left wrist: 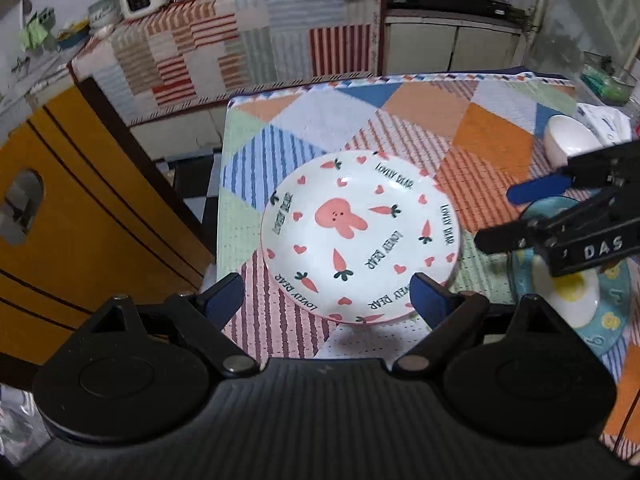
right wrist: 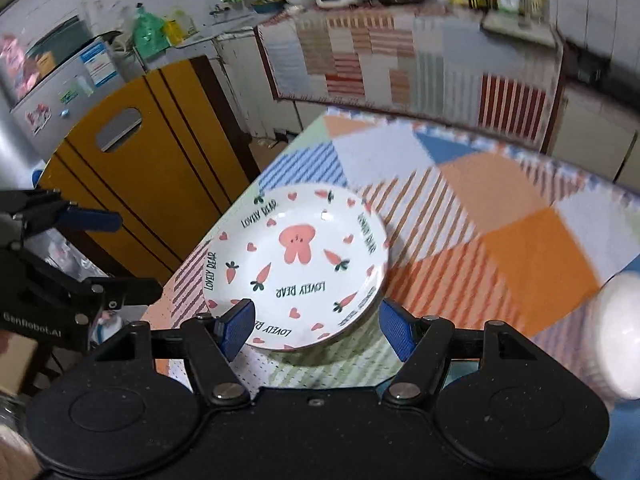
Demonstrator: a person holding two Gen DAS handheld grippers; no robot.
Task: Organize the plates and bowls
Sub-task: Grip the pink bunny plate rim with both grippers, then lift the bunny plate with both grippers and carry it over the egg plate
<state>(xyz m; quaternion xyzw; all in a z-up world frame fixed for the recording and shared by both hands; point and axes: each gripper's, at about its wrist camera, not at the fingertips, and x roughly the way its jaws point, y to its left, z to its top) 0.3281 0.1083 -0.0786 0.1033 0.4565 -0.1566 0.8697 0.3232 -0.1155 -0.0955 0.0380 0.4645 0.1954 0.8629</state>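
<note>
Blue ribbed pads frame the shot on your left gripper [left wrist: 328,300], spread wide and pinching nothing, with the bunny plate [left wrist: 360,236] sitting just beyond the tips. Your right gripper [right wrist: 316,328] is spread too, empty, its left pad overlapping the plate's near rim in that view; whether it touches I cannot tell. The plate lies flat near the left edge of the bench [left wrist: 492,136], glossy white ceramic, round and shallow, printed with carrots, hearts and lettering. You look set to take it by the rim from the near side, which suits a slick, thin edge. To your right a blue egg-print plate [left wrist: 588,312] lies partly under the other gripper, and a plain white bowl [left wrist: 568,140] waits farther back. The checked cloth looks woven, so the plate should not skate.
</note>
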